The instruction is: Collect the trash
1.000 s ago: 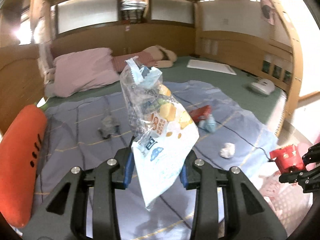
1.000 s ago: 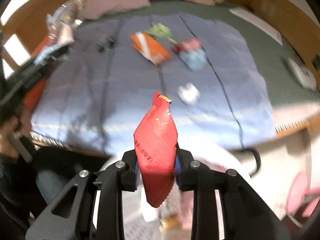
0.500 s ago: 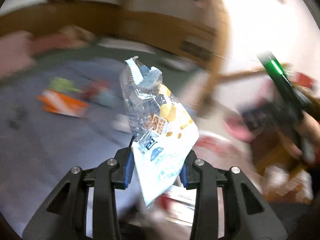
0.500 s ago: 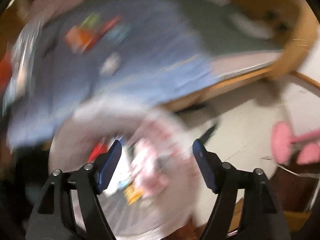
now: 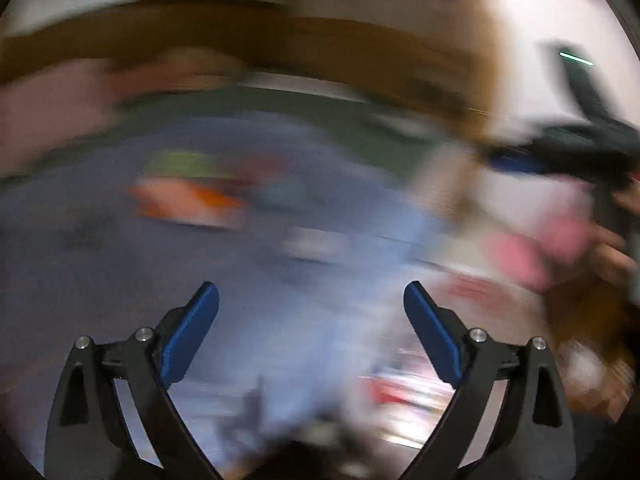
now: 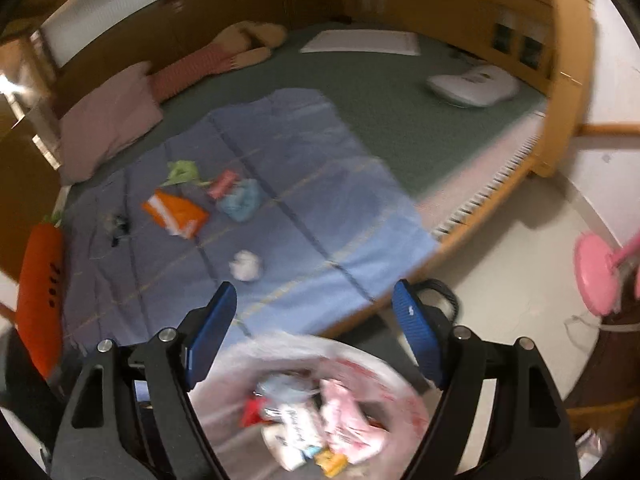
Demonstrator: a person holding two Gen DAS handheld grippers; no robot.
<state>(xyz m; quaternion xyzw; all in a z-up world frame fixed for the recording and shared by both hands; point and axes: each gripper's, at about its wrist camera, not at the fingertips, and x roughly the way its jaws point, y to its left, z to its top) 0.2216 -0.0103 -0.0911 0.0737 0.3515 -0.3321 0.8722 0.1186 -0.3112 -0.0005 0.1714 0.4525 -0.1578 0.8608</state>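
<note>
Left gripper (image 5: 311,300) had its fingers spread wide with nothing between them; its jaws had just been opening. The left wrist view was badly smeared, so little else there could be read beyond the blue blanket (image 5: 120,280) and a few blobs of colour on it. Right gripper (image 6: 314,300) also had its fingers spread and empty, jaws just opened, hanging over the trash bag (image 6: 360,360) at the near edge of the bed. The bag was clear plastic, mouth open, with several wrappers lying inside: a red one, a white one, pink ones, a small yellow one. More trash lay on the blanket (image 6: 320,216): a crumpled white paper ball (image 6: 246,266) nearest the bag, an orange wrapper (image 6: 176,214) farther and to the left, a light blue packet (image 6: 242,200) just right of it with a pink wrapper (image 6: 224,184) touching its far side, and a green scrap (image 6: 182,170) beyond them. A small dark object (image 6: 118,226) sat left of the orange wrapper; could not tell what. Carrot cushion (image 6: 40,288) at the blanket's left edge, pink pillow (image 6: 108,120) at far left.
</note>
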